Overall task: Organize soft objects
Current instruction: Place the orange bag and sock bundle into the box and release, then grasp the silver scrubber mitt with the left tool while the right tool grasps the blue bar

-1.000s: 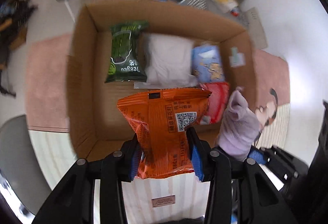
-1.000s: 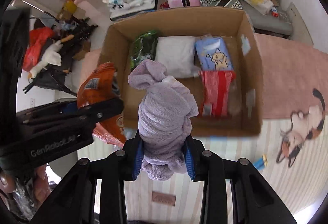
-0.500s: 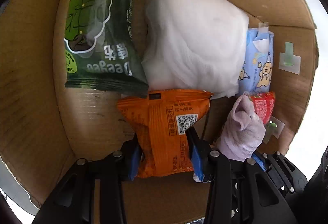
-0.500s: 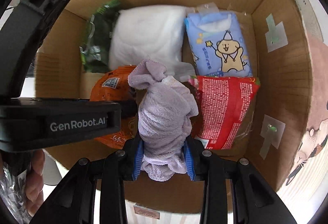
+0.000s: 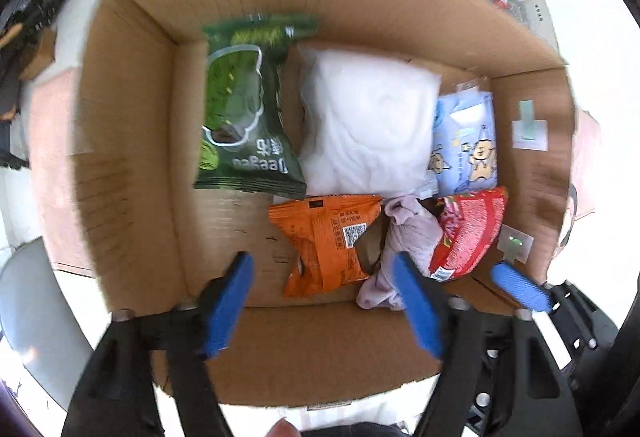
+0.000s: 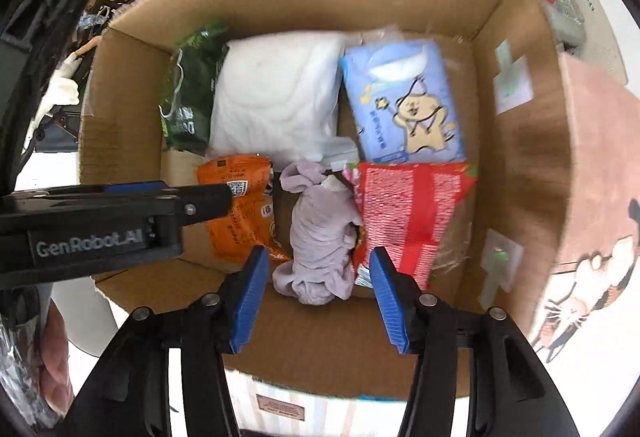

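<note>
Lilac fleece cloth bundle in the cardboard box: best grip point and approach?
Grip the lilac fleece cloth bundle across its narrow middle, coming straight down. It lies lengthwise between the orange snack packet and red snack packet, so its long sides are crowded.

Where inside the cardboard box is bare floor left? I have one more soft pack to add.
Bare floor lies at the near left of the cardboard box, bordered by its left wall, the green snack bag and the orange snack bag. A thin strip runs along the near wall. The right side is crowded: white pillow pack, blue tissue pack, lilac towel, red packet.
</note>
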